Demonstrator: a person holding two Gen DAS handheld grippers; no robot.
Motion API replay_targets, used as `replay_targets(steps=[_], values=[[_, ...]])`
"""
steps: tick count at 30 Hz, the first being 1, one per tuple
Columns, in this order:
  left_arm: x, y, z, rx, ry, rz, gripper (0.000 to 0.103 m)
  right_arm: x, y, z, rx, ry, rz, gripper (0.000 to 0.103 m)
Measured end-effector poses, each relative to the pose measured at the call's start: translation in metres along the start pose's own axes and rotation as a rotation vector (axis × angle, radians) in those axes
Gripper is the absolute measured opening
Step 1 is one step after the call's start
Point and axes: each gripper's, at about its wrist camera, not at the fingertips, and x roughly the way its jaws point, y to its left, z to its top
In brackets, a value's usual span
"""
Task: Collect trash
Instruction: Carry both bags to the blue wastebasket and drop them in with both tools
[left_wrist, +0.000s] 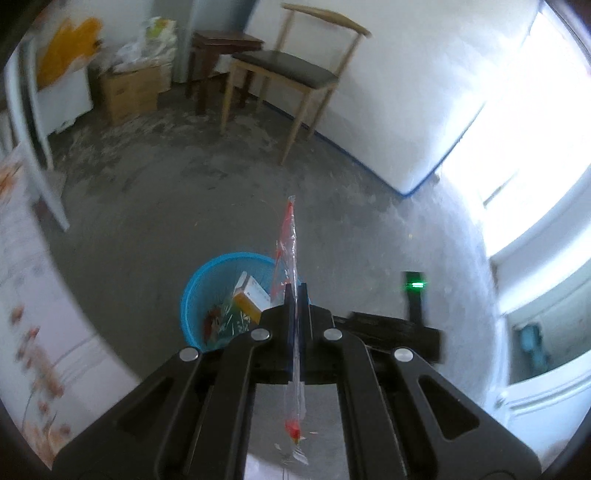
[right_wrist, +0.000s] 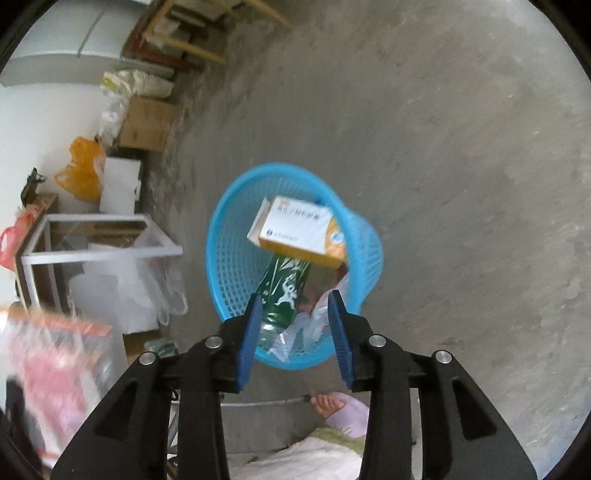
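My left gripper (left_wrist: 295, 290) is shut on a thin clear plastic wrapper with red print (left_wrist: 290, 236), which sticks up past the fingertips and hangs down behind them. It is held above the near right rim of a blue mesh trash basket (left_wrist: 207, 280) on the floor. The basket (right_wrist: 229, 258) holds a white and orange medicine box (right_wrist: 299, 230), a green bottle (right_wrist: 282, 291) and clear plastic scraps (right_wrist: 306, 328). My right gripper (right_wrist: 293, 301) is open and empty, right above the basket's near rim.
A wooden chair (left_wrist: 284, 74) and a dark stool (left_wrist: 221, 48) stand by the far wall, with a cardboard box (left_wrist: 129, 92) and bags in the corner. A table with a flowered cloth (left_wrist: 33, 295) is at the left. A white frame stand (right_wrist: 99, 236) and the person's foot (right_wrist: 332, 402) are near the basket.
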Motion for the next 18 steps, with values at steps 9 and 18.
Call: replay_targets(steps=[9, 18], values=[[0.100, -0.018, -0.002, 0.071, 0.159, 0.116, 0.050, -0.044, -0.058, -0.017, 0.078, -0.031, -0.032, 0.037], [0.047, 0.001, 0.002, -0.008, 0.091, 0.081, 0.050, -0.038, -0.086, -0.040, 0.140, 0.009, -0.025, 0.037]])
